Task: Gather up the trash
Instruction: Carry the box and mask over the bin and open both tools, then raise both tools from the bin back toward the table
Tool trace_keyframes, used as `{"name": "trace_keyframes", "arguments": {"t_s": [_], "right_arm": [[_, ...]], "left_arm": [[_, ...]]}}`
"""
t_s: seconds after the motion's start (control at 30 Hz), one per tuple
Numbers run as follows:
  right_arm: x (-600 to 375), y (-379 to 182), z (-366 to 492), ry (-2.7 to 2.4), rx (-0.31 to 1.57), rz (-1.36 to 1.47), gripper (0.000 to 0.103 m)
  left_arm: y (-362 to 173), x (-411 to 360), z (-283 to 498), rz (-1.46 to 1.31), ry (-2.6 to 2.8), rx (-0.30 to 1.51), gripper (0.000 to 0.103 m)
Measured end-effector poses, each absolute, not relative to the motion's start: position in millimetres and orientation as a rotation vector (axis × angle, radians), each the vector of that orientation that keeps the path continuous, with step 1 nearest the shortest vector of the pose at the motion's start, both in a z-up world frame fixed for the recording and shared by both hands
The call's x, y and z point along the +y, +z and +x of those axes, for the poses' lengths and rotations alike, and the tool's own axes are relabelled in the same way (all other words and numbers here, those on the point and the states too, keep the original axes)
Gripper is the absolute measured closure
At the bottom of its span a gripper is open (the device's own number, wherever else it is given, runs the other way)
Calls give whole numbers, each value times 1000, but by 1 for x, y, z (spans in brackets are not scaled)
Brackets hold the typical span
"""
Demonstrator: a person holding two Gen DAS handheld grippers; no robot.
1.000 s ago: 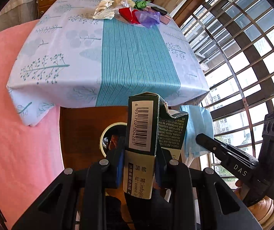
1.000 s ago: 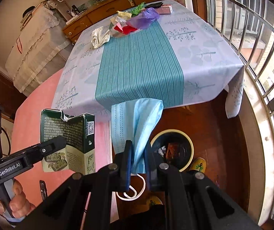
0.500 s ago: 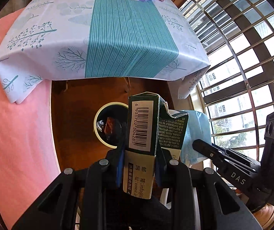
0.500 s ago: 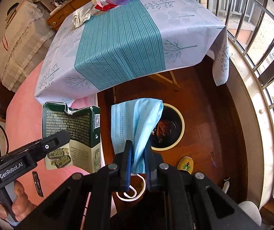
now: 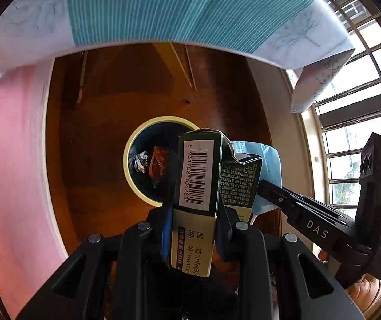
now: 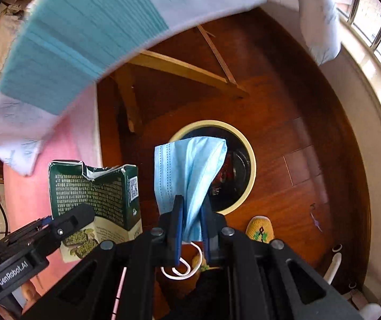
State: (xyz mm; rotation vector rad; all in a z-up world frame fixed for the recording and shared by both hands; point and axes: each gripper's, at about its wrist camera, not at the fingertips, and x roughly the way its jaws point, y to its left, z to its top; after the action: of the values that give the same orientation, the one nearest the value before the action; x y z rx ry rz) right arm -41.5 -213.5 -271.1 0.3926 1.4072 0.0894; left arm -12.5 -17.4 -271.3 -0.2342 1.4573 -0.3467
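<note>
Over the floor, left wrist view
Left gripper [image 5: 194, 208]: jaws pinched on the green carton [image 5: 199, 184], held upright with its barcode panel facing the camera and its torn top end uppermost.
Trash bin [image 5: 137, 144]: round, cream-rimmed, standing on the wooden floor [image 5: 97, 133] below and just behind the carton; the carton covered the bin's right side. Crumpled wrappers lay inside.
Right gripper [image 5: 268, 186]: seen side-on at the right, marked "DAS", with the blue face mask [image 5: 269, 160] showing behind the carton.
Tablecloth [image 5: 179, 8]: teal-striped, hanging across the top of the frame; window bars at right.

Right wrist view
Right gripper [image 6: 190, 213]: jaws pinched on the blue face mask [image 6: 187, 170], which stood up between them, its white ear loop [image 6: 182, 269] hanging below.
Trash bin [image 6: 250, 154]: directly behind the mask, its left part hidden by it.
Left gripper [image 6: 83, 213]: at lower left, marked "GenRobot.AI", closed on the green carton [image 6: 97, 192], just beside the mask and apart from it.
Slipper [image 6: 260, 229]: yellow, on the floor near the bin.
</note>
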Motion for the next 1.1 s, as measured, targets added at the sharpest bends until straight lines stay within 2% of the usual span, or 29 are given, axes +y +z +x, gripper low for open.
{"name": "trace_keyframes", "arguments": {"t_s": [0.2, 0.27, 0.33, 0.37, 0.53, 0.67, 0.97, 1.1], "right_arm": [[-223, -376, -14, 115, 1435, 373, 89], [-224, -404, -6, 128, 1430, 357, 85], [-222, -427, 1, 131, 1443, 326, 69], [-221, -437, 4, 135, 1453, 313, 59], [-222, -467, 11, 135, 1496, 283, 56], [-225, -470, 10, 116, 1495, 306, 56], [-221, -444, 14, 92, 1470, 328, 56], [-215, -410, 17, 102, 1448, 313, 56]], "left_arm": [[-380, -42, 10, -175, -304, 1476, 79], [-407, -48, 19, -149, -288, 1473, 72], [-432, -48, 26, -139, -284, 1475, 34], [-442, -48, 29, -147, -290, 1477, 29], [-483, -38, 41, -192, -262, 1555, 29], [-490, -28, 41, -246, -216, 1555, 29], [-457, -6, 37, -225, -135, 1509, 29], [-419, 2, 34, -243, -94, 1473, 29]]}}
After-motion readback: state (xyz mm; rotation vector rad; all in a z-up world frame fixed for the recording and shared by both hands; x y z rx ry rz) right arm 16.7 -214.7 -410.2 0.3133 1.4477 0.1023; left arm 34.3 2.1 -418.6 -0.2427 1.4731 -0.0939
